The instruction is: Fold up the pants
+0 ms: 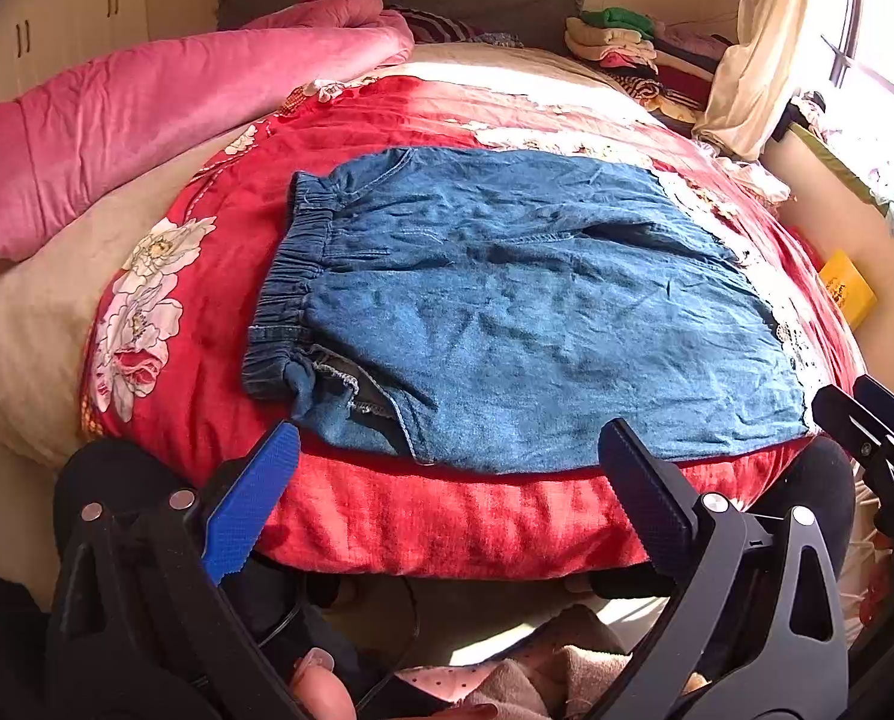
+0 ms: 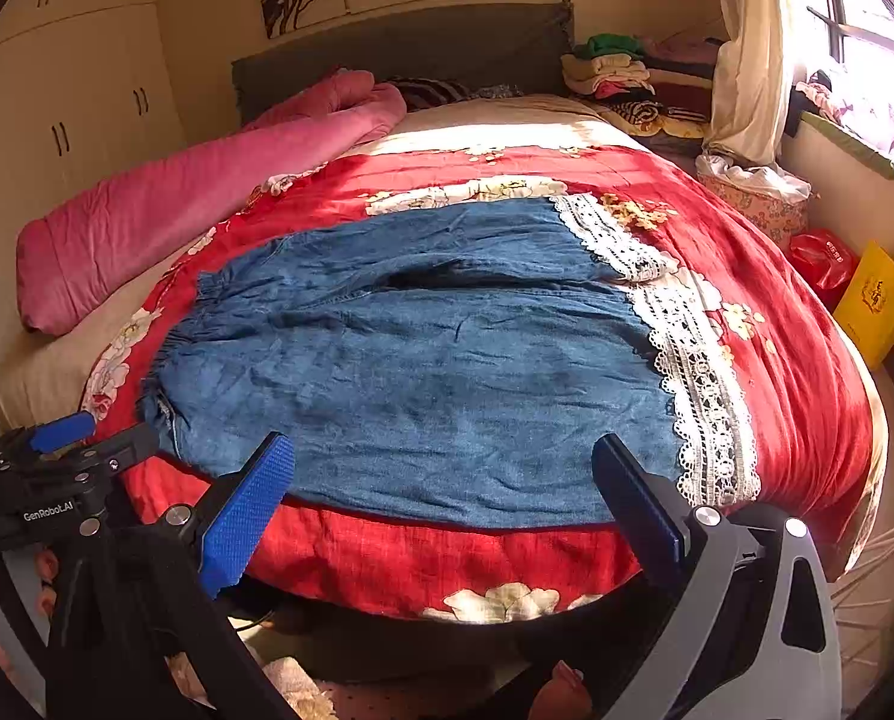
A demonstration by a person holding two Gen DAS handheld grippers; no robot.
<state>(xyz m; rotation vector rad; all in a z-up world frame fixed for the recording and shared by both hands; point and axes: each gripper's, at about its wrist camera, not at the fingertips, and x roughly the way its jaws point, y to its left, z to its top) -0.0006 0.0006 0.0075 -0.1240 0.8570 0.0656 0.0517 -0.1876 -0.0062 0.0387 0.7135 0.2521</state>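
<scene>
Denim pants [image 1: 507,300] lie flat across the red floral quilt [image 1: 447,528] on the bed, centre of frame, waistband [image 1: 291,276] at left, lace-trimmed hems [image 2: 693,372] at right. No fold begun, I judge. Left tool [image 1: 447,456] and right tool [image 2: 441,462] hover at the near edge, both spread wide, pinching nothing. Next: grip waistband and hem edge together. Legible: "GenRobot.AI" on the left tool's body, lower left of the right view.

"GenRobot.AI" in white letters on black body of left gripper [image 2: 69,450], seen in right wrist view. Yellow box [image 2: 876,303] by wall bears dark emblem with characters, too small to read. Red bag [image 2: 822,261] print likewise illegible.
</scene>
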